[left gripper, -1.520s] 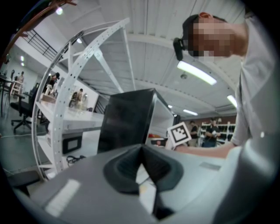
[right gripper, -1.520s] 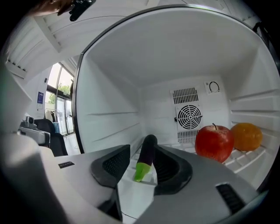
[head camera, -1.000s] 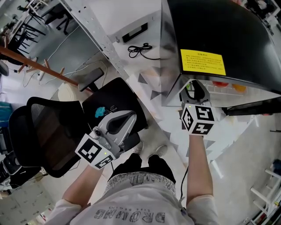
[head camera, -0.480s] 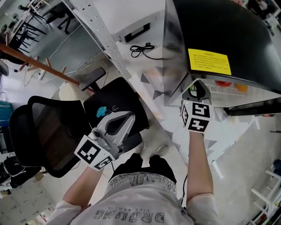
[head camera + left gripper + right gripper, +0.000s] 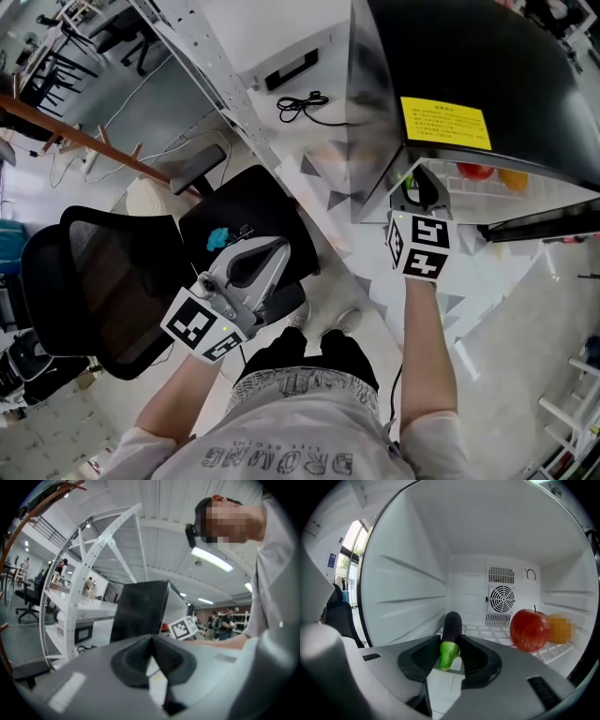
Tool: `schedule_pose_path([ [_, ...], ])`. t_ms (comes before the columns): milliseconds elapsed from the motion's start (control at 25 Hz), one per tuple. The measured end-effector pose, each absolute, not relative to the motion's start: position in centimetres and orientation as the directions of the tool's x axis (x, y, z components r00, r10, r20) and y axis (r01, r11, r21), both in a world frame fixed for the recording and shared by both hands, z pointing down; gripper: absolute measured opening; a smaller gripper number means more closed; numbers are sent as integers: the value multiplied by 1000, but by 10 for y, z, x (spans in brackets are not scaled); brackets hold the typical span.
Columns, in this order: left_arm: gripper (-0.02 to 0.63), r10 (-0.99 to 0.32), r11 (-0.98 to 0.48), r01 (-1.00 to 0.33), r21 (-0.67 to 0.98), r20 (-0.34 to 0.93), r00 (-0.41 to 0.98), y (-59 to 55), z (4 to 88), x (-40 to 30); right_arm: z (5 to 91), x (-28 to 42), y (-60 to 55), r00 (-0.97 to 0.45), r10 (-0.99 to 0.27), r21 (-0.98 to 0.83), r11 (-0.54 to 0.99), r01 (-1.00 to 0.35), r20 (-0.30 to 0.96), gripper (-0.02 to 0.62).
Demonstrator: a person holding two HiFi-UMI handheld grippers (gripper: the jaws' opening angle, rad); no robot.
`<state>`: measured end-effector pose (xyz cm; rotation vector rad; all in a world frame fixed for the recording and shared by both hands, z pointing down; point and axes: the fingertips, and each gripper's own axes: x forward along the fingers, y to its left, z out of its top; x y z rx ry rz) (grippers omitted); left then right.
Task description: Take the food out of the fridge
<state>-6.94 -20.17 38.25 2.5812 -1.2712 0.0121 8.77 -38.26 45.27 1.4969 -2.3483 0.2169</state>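
A dark purple eggplant with a green stem end lies on the wire shelf inside the open fridge. My right gripper reaches into the fridge, and its jaws have just been closing. Both pads now sit against the eggplant's green end. A red apple and an orange fruit rest farther right on the same shelf. In the head view the right gripper is at the fridge's mouth. My left gripper hangs shut and empty over the chair, away from the fridge.
A black office chair stands at my left. A white perforated shelf frame runs behind it, with a black cable on the floor. The fridge's black top carries a yellow label. Its white walls close in round the right gripper.
The right gripper's marker cube has rolled a little at the fridge's mouth. The left gripper has kept its place over the chair.
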Motion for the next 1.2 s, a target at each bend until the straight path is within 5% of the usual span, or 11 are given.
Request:
schedule_pose_path([
  [1200,5,-656,-730,-651,208,53,753,-161,355,-39,394,133,-275,-321,-898,54,352,-934,300,121],
])
